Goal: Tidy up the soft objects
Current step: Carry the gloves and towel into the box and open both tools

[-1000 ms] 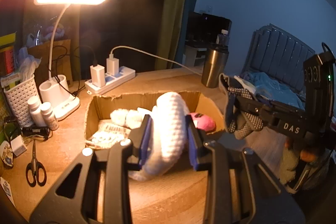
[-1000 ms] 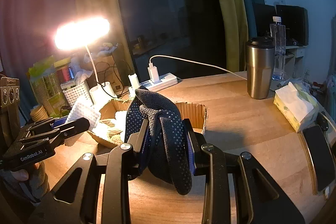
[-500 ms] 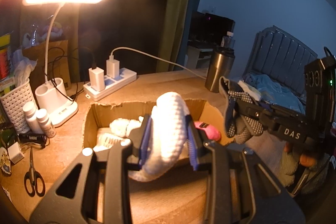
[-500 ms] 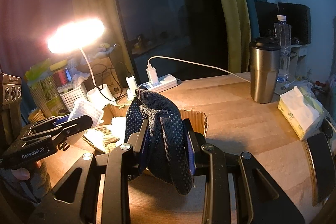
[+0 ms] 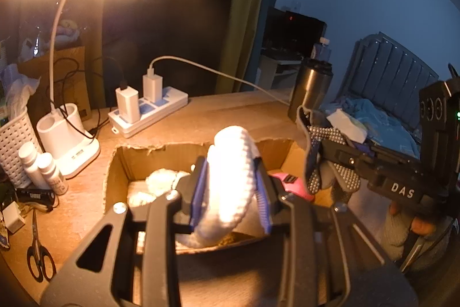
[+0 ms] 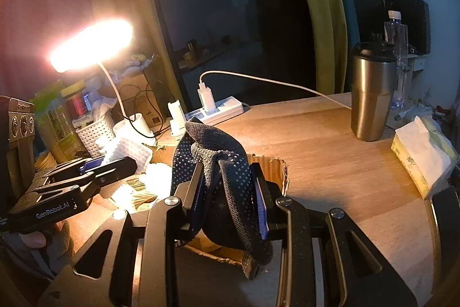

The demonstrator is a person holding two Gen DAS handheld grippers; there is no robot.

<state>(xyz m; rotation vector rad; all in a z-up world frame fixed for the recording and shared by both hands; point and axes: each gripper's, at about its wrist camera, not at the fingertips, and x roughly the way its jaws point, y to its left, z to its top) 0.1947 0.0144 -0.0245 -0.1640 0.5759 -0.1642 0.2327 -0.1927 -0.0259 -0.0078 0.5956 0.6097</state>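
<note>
My left gripper is shut on a white knitted sock and holds it over the open cardboard box. My right gripper is shut on a dark dotted glove, just above the box's right end. In the left wrist view the right gripper hangs at the box's right side with the glove. In the right wrist view the left gripper holds the sock over the box. White soft items and a pink object lie inside.
A lit desk lamp, power strip with chargers, white basket, small bottles and scissors stand left of the box. A steel tumbler and tissue pack stand on the right of the wooden table.
Both grippers moved forward toward the box, each still holding its item. The left gripper now holds the sock over the box interior.
</note>
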